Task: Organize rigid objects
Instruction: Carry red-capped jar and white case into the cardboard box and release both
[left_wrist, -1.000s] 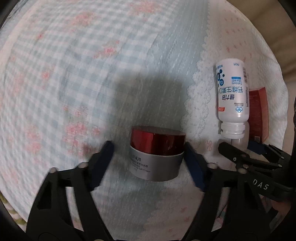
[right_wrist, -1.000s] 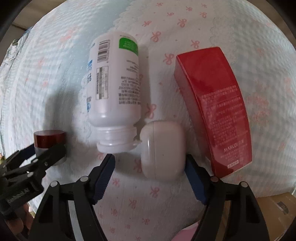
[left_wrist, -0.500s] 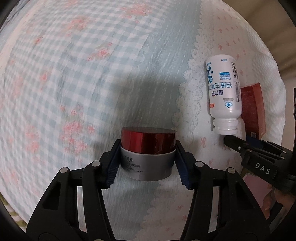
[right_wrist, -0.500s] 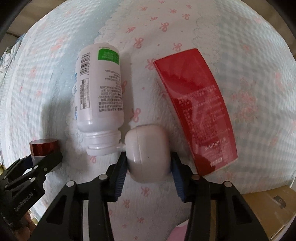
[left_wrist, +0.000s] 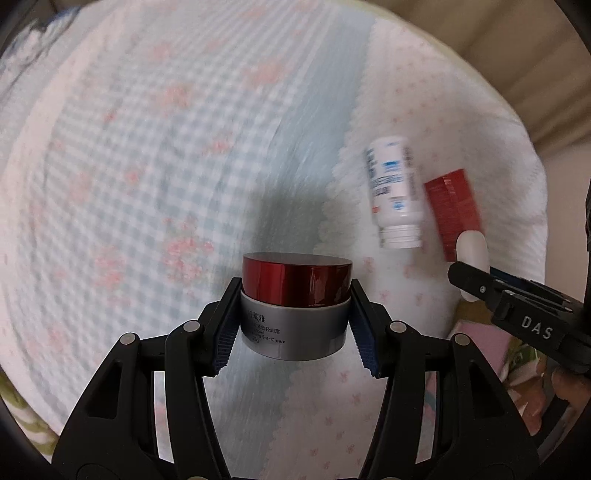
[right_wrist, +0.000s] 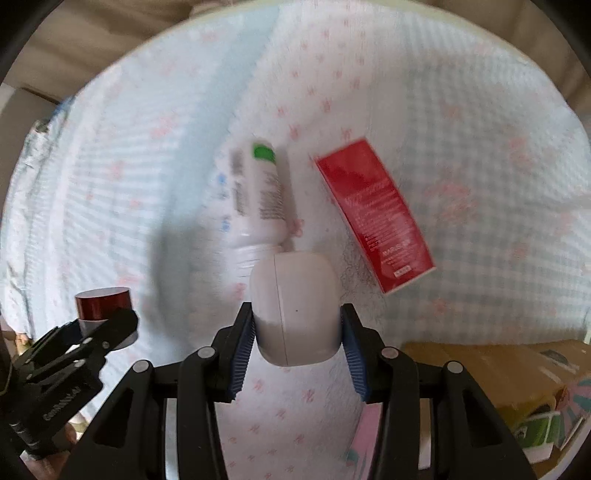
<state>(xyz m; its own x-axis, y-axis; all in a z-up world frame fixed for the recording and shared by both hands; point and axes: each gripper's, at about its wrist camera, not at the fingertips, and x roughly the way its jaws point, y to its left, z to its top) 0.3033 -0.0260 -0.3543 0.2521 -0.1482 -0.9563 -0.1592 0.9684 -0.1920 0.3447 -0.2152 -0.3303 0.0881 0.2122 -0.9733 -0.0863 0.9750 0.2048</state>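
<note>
Change: both grippers have lifted their loads off the quilt (left_wrist: 155, 155) since half a second ago; bottle and box now look smaller, blurred.
Left gripper (left_wrist: 295, 325): jaws clamped on the cream jar (left_wrist: 295, 302), red lid up, squarely between the blue pads.
Right gripper (right_wrist: 297, 354): jaws clamped on the white case (right_wrist: 295, 310).
Writing: jar reads "Soft Cream"; right gripper's side reads "DAS"; box print too blurred.
Count: one jar, one case, one white bottle (right_wrist: 258, 199), one red box (right_wrist: 373, 214).
Beyond the right jaws: bottle lying ahead-left, box ahead-right, apart.
</note>
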